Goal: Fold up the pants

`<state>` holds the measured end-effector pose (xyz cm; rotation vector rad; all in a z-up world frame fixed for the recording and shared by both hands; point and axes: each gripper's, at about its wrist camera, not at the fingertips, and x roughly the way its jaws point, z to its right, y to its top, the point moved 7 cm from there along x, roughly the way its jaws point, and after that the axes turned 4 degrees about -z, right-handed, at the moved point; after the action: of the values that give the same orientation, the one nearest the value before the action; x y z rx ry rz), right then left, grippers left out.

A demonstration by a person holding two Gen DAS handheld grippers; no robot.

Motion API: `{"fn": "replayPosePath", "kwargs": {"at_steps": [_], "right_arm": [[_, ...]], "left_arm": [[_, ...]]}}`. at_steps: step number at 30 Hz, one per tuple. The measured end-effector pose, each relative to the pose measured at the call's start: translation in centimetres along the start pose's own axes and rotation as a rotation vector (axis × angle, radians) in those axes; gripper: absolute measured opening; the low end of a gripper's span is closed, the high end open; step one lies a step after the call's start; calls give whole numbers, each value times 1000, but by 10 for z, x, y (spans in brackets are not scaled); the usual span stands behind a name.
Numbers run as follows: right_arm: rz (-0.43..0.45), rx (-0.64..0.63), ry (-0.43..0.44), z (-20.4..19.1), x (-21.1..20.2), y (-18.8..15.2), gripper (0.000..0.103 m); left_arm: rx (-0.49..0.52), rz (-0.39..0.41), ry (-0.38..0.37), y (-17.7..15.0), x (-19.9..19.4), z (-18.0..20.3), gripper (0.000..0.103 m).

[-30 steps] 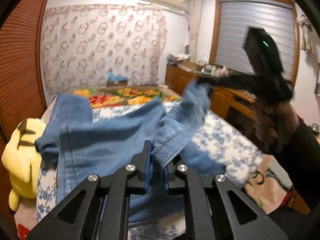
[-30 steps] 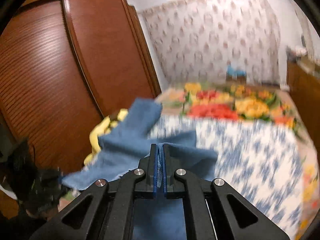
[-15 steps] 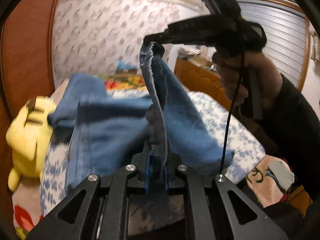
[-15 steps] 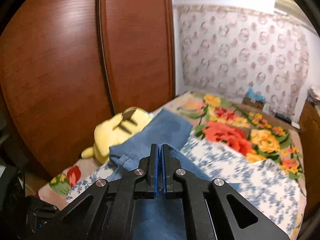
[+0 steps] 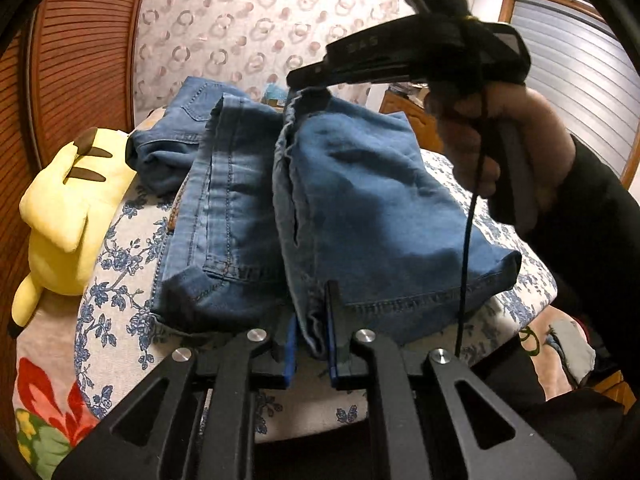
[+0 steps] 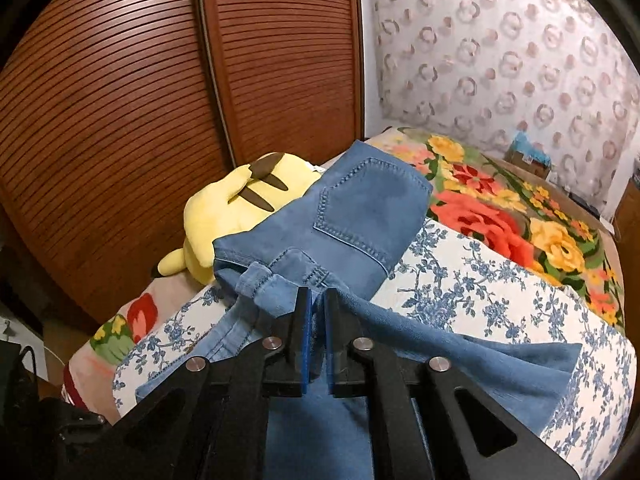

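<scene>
Blue denim pants point(image 5: 360, 208) lie on the bed, with a leg folded back over the rest. My left gripper point(image 5: 312, 344) is shut on the near hem edge of the folded leg. My right gripper point(image 6: 316, 320) is shut on a fold of the same pants point(image 6: 352, 216) near the back pocket. In the left wrist view the right gripper point(image 5: 308, 80) pinches the far upper edge of the folded leg, held a little above the bed.
A yellow plush toy point(image 5: 68, 208) lies at the bed's left side, against the pants; it also shows in the right wrist view point(image 6: 240, 208). A blue floral sheet point(image 6: 480, 280) and a bright flowered blanket point(image 6: 520, 216) cover the bed. A wooden wardrobe point(image 6: 160, 80) stands to the left.
Both grippers have carried the pant leg over and down onto the rest of the pants. The right gripper has moved from high above the bed to low over the denim.
</scene>
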<state>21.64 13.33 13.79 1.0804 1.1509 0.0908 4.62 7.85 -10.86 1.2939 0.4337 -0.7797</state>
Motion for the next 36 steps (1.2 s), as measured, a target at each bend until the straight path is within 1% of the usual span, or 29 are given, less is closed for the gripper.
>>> {"fn": "replayPosePath", "kwargs": {"at_steps": [1,2,3,5,6,9,11,14,16,19,21,29,30,32,33,34,35,36], "right_arm": [[3,-3,-11,6,-4,-2,22],[12,-5,-21,14,-8,-7,26],[23,-6,-23,21,-9,-13,28],[35,-11,-35,36,-18,-19,39],[40,-11,-46,42,-23,-30,41],[55,6,-83,64,-49,-57,45],[47,24,-113,81,-60,-80,53],[26,53,-147,102,-68,-117,55],[-1,83,-154,111,-67,-137,56],[-41,149,-139,124,-55,-162,56],[-55,189,-112,129,-49,-170,56],[-97,271,-2,137,-13,-183,56],[-70,275,0,140,-16,-184,56],[-64,279,11,139,-12,-183,54],[-60,274,28,135,-10,-183,48],[-56,262,47,130,-9,-183,32],[-60,244,49,124,-10,-183,15],[-62,230,52,124,-8,-187,14]], "left_arm": [[-1,1,1,0,-1,-1,16],[-2,3,4,1,-2,0,19],[-2,8,6,3,-5,-2,25],[-5,19,20,5,-9,-3,40],[-8,28,24,7,-10,-5,50],[-16,52,25,12,-17,-7,52],[-23,65,41,16,-19,-7,52],[-25,75,57,20,-18,-7,52],[-28,77,65,22,-16,-6,52],[-31,77,69,24,-11,-7,52],[-30,74,68,23,-9,-5,52],[-19,58,85,20,-3,-3,52],[-19,57,86,20,-3,-4,52],[-20,55,88,19,-2,-5,52],[-21,55,88,19,-2,-5,52],[-22,55,89,19,-1,-4,52],[-22,56,90,19,-1,-4,52],[-22,57,90,20,0,-4,52]]}}
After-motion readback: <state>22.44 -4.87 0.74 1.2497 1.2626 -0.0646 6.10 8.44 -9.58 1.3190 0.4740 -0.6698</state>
